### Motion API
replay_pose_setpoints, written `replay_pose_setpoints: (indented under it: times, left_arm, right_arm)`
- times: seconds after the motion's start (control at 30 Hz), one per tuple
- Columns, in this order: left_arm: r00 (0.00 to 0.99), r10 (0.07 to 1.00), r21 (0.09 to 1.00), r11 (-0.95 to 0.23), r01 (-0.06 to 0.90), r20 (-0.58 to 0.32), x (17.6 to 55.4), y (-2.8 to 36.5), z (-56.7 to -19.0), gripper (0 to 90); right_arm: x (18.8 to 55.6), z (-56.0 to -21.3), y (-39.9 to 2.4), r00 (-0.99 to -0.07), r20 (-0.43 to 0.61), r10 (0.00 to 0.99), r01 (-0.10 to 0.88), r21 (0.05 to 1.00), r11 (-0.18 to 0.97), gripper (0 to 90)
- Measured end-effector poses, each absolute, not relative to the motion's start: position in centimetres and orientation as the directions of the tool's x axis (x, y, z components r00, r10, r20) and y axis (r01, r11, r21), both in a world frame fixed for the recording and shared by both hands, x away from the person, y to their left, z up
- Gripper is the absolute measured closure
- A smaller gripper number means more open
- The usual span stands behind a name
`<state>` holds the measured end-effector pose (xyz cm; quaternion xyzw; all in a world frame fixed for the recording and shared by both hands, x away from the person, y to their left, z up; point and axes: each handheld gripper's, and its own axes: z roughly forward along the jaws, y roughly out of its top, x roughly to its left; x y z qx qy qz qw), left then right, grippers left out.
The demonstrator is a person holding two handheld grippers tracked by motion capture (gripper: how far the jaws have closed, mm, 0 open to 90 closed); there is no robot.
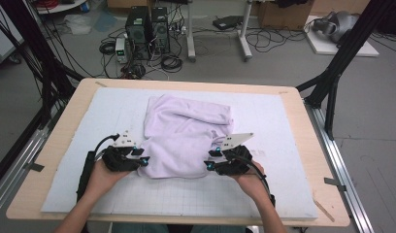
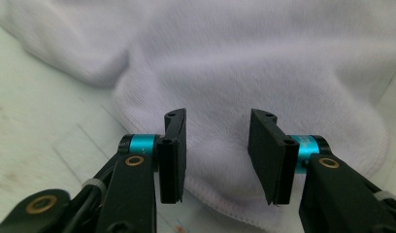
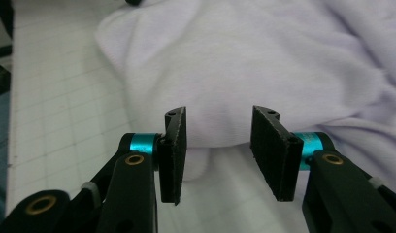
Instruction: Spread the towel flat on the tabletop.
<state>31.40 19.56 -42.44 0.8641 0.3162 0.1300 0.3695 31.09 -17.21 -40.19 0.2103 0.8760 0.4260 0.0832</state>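
At the bench's near edge point(image 1: 186, 219), the left gripper point(image 1: 143, 158) and right gripper point(image 1: 211, 159) stand released at the near corners of a lavender towel point(image 1: 186, 131) lying mid-bench; its loosely bunched folds could slump apart, or one pinch could snag only the top layer.

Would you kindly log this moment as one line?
object: rumpled pale lilac terry towel on white gridded mat | left hand-held gripper: open at near edge | right hand-held gripper: open at near edge
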Motion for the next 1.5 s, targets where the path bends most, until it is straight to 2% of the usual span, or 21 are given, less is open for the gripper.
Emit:
replay_pose_setpoints:
  times: [0.13, 0.17, 0.2, 0.23, 0.33, 0.37, 0.53, 0.67, 0.83, 1.0, 1.07, 1.13, 1.17, 1.23, 1.27, 1.37, 1.4, 1.43, 1.5]
  left_arm:
    - [0.778, 0.628, 0.695, -0.566, 0.443, 0.015, 31.2, 19.0, -43.6, 63.7]
    - [0.792, 0.611, 0.695, -0.573, 0.434, 0.01, 31.2, 18.9, -43.6, 69.2]
    - [0.798, 0.603, 0.696, -0.579, 0.424, 0.016, 31.1, 18.7, -43.6, 78.2]
    - [0.801, 0.598, 0.695, -0.585, 0.418, 0.022, 31.1, 18.6, -43.6, 82.2]
    - [0.804, 0.594, 0.694, -0.586, 0.418, 0.017, 31.0, 18.5, -43.5, 87.1]
    - [0.805, 0.593, 0.697, -0.582, 0.419, 0.011, 30.9, 18.5, -43.4, 87.5]
    - [0.81, 0.586, 0.739, -0.551, 0.388, 0.011, 29.6, 18.6, -42.2, 87.9]
    - [0.824, 0.56, 0.747, -0.583, 0.319, 0.086, 27.7, 17.7, -40.5, 88.0]
    - [0.847, 0.518, 0.763, -0.595, 0.254, 0.122, 25.9, 16.7, -37.9, 88.0]
    - [0.824, 0.554, 0.776, -0.571, 0.269, 0.122, 25.4, 18.0, -37.6, 88.0]
    - [0.798, 0.579, 0.754, -0.596, 0.276, 0.166, 25.5, 18.9, -38.0, 88.0]
    - [0.811, 0.568, 0.75, -0.594, 0.291, 0.136, 26.0, 19.2, -38.5, 87.3]
    - [0.818, 0.564, 0.756, -0.583, 0.299, 0.111, 26.3, 19.2, -38.9, 81.2]
    - [0.819, 0.571, 0.757, -0.563, 0.333, 0.064, 27.3, 18.9, -39.7, 60.5]
    - [0.819, 0.57, 0.756, -0.561, 0.337, 0.058, 27.8, 18.7, -40.3, 54.8]
    - [0.825, 0.565, 0.725, -0.578, 0.376, 0.022, 29.3, 18.1, -42.0, 52.2]
    - [0.828, 0.56, 0.695, -0.605, 0.389, 0.024, 29.8, 17.8, -42.8, 54.2]
    - [0.832, 0.554, 0.678, -0.619, 0.397, 0.018, 30.1, 17.5, -43.3, 60.0]
    - [0.839, 0.544, 0.696, -0.605, 0.388, 0.005, 30.2, 17.6, -43.6, 68.8]
  right_arm:
    - [30.9, -41.7, -15.8, -0.909, 0.045, 0.415, 0.3, 0.761, 0.576, 57.7]
    - [30.9, -42.0, -15.5, -0.909, 0.042, 0.415, 0.302, 0.753, 0.584, 59.5]
    - [31.0, -42.4, -15.2, -0.908, 0.046, 0.416, 0.307, 0.749, 0.588, 63.2]
    - [31.1, -42.7, -14.9, -0.909, 0.043, 0.415, 0.305, 0.746, 0.592, 68.1]
    - [31.4, -43.5, -14.5, -0.908, 0.049, 0.416, 0.311, 0.744, 0.591, 82.8]
    - [31.5, -43.6, -14.6, -0.91, 0.053, 0.411, 0.308, 0.749, 0.586, 85.1]
    - [30.7, -42.2, -16.0, -0.912, 0.055, 0.407, 0.295, 0.779, 0.554, 87.3]
    - [28.7, -40.1, -17.9, -0.915, 0.012, 0.403, 0.249, 0.803, 0.542, 89.5]
    - [26.5, -38.3, -19.8, -0.912, -0.024, 0.41, 0.221, 0.813, 0.539, 89.3]
    - [27.0, -39.5, -19.0, -0.918, -0.003, 0.397, 0.236, 0.8, 0.552, 74.7]
    - [27.5, -40.4, -17.9, -0.922, -0.011, 0.387, 0.229, 0.791, 0.568, 69.9]
    - [28.1, -41.5, -16.7, -0.923, -0.009, 0.384, 0.239, 0.771, 0.591, 63.8]
    - [28.5, -42.1, -16.1, -0.923, -0.006, 0.385, 0.248, 0.754, 0.608, 62.3]
    - [29.4, -43.0, -15.2, -0.924, -0.005, 0.383, 0.259, 0.73, 0.633, 59.9]
    - [29.7, -43.4, -14.9, -0.923, 0.002, 0.385, 0.265, 0.728, 0.632, 60.0]
    - [30.3, -43.9, -14.3, -0.921, -0.004, 0.388, 0.265, 0.725, 0.636, 65.8]
    - [30.5, -44.0, -14.2, -0.921, -0.005, 0.389, 0.266, 0.72, 0.641, 69.4]
    - [30.7, -44.3, -14.2, -0.923, 0.004, 0.385, 0.269, 0.722, 0.637, 73.5]
    - [31.0, -44.3, -14.5, -0.925, 0.029, 0.379, 0.279, 0.729, 0.625, 78.9]
